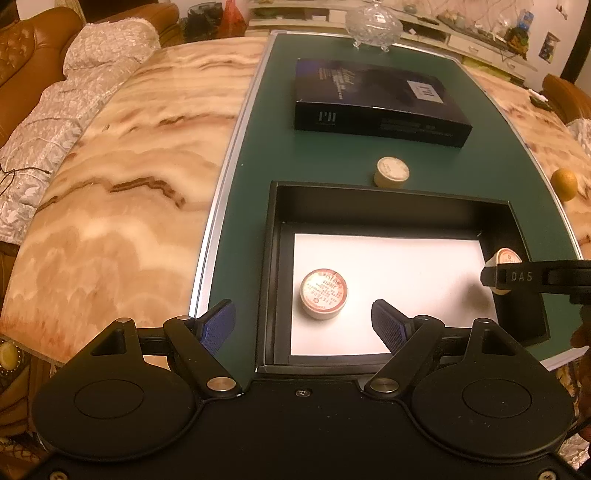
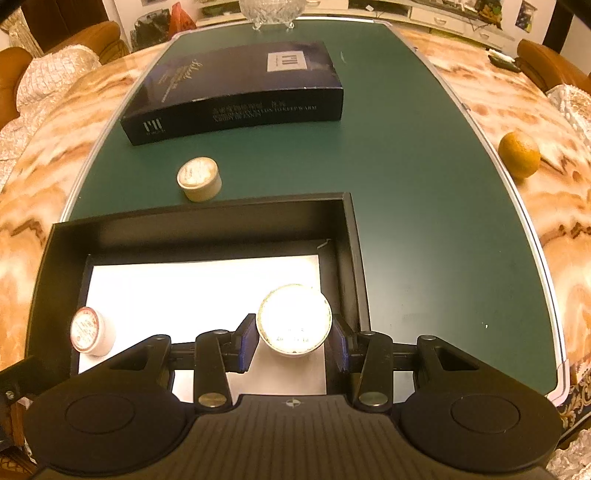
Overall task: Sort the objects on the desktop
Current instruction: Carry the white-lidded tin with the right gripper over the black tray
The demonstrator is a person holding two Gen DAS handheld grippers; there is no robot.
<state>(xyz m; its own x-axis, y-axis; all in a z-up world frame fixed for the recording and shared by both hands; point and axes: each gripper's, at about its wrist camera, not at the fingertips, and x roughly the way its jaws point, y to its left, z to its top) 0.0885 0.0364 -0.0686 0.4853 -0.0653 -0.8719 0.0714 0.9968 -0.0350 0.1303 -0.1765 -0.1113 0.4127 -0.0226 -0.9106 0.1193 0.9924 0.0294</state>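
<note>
We see the right hand-held gripper (image 2: 294, 341) clamped on a round tin (image 2: 294, 320) over the black tray (image 2: 354, 236); our left hand-held gripper (image 1: 303, 326) hangs open just before another tin (image 1: 324, 292), red print unreadable; the box (image 2: 236, 92) reads "KEEP WARM"

One round tub (image 2: 294, 320) sits upright at lower centre, pinched above the black tray (image 2: 199, 221). A second (image 2: 88, 331) stands lower left inside; a third (image 2: 199, 179) stands on the green mat (image 2: 424, 184), upper left.

- Marble table (image 1: 122, 155), bearing a green board (image 1: 258, 147) and an orange (image 2: 519, 155).
- On board: closed dark box (image 1: 376, 99), open black tray (image 1: 388, 195), small round tub (image 1: 391, 171), glass dish (image 1: 373, 24).
</note>
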